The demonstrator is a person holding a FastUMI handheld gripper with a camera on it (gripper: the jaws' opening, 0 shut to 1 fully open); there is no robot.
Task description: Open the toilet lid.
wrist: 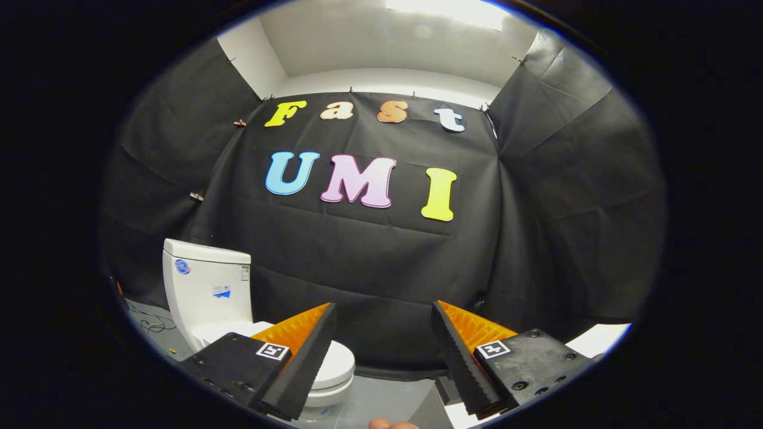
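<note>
A white toilet stands on the floor to the left, its tank upright against the cloth wall. Its lid lies flat and closed over the bowl, partly hidden behind my left finger. My gripper hangs above and to the right of the toilet, open, with a wide gap and nothing between the fingers. The right finger is well clear of the toilet. A bit of a person's hand shows just below the fingers.
Black cloth walls close in the booth at the back and both sides. Grey floor lies ahead of the toilet. Cables trail on the floor left of the tank. A white surface sits at the right beyond the right finger.
</note>
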